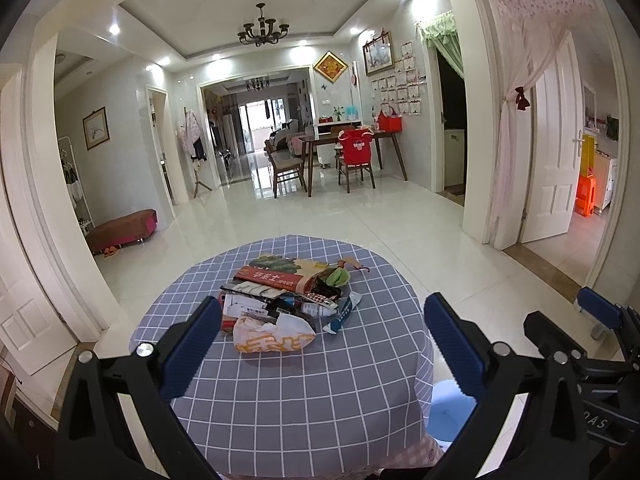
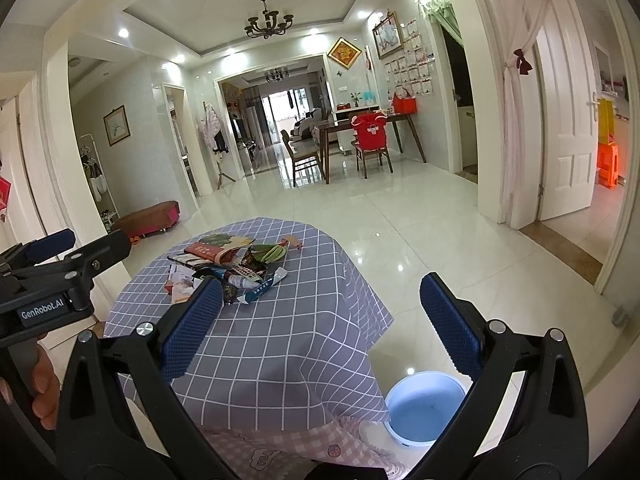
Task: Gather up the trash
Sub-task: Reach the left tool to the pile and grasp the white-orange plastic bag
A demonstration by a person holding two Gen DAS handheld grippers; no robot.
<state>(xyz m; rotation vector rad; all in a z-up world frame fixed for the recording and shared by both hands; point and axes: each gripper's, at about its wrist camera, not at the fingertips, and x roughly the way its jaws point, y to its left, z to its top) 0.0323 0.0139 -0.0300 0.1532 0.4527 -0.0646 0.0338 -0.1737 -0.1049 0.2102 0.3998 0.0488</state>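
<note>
Hovering wide open, left tool point(image 1: 322, 344) and right tool point(image 2: 320, 328), trash pile point(image 1: 280, 300) ahead on checked tablecloth point(image 1: 300, 392), untouched

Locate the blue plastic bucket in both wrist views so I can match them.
Left wrist view: the round blue plastic bucket is at lower right, on the floor, mostly hidden behind the table's edge and the hand-held gripper's finger.
Right wrist view: the bucket is at lower right, on the floor beside the table, its inside showing, apparently empty.
Shared landmark: the grey checked tablecloth, just left of the bucket in both.
</note>
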